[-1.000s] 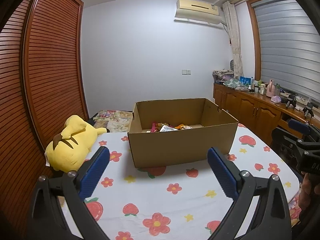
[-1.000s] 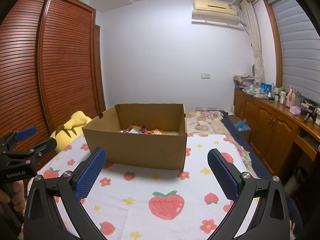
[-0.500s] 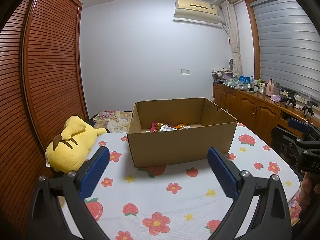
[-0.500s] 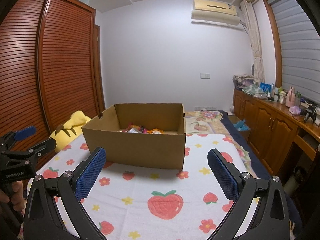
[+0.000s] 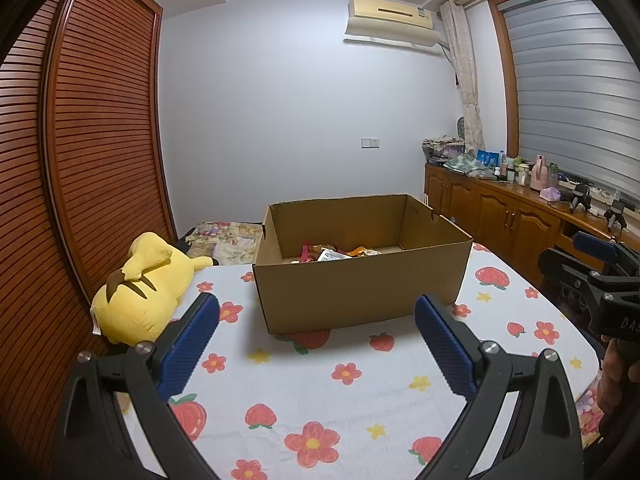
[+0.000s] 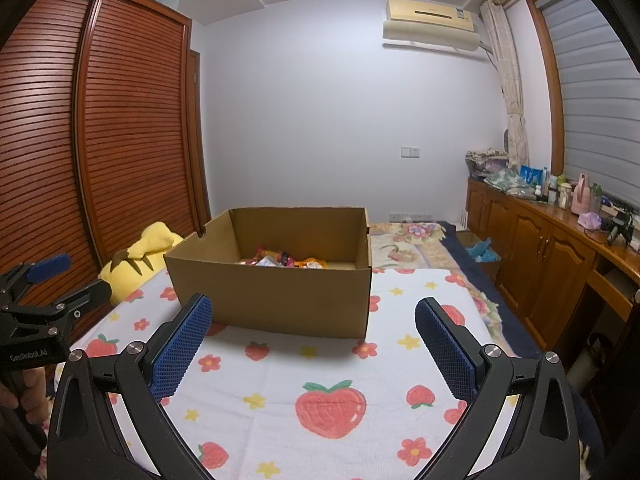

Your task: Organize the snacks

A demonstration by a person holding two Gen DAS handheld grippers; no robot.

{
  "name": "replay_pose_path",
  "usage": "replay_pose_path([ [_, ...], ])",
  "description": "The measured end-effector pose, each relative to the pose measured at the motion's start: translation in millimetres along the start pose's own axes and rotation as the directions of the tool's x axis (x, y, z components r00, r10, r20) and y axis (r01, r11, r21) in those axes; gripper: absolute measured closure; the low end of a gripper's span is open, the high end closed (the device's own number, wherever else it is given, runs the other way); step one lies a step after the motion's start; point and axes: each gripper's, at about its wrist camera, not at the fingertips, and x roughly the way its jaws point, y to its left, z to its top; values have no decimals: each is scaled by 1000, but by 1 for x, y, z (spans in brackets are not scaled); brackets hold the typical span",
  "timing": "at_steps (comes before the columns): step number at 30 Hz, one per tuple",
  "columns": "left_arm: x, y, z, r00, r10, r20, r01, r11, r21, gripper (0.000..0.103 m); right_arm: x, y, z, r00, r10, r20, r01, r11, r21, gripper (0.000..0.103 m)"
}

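An open brown cardboard box (image 5: 360, 288) stands on the strawberry-print cloth (image 5: 340, 396); it also shows in the right wrist view (image 6: 276, 296). Several colourful snack packets (image 5: 336, 252) lie on its floor, also seen in the right wrist view (image 6: 284, 260); the near wall hides most of them. My left gripper (image 5: 316, 340) is open and empty, held short of the box. My right gripper (image 6: 312, 340) is open and empty, also short of the box. Each gripper shows at the edge of the other's view: the right one (image 5: 600, 276), the left one (image 6: 36, 304).
A yellow plush toy (image 5: 140, 288) lies left of the box on the cloth. A slatted wooden wardrobe (image 5: 80, 160) runs along the left. A wooden sideboard (image 6: 560, 248) with bottles stands at the right. A floral quilt (image 6: 416, 240) lies behind the box.
Both views have drifted very slightly; the box sits a touch further left and lower in frame. Both grippers stay open and empty.
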Motion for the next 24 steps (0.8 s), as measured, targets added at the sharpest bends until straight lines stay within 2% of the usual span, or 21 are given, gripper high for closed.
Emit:
replay_pose_path([
  [24,-3,0,-1,1000,1,1,-1,1000,7,4,0,0,0,1000,1,-1,-1,1000,-1,0],
])
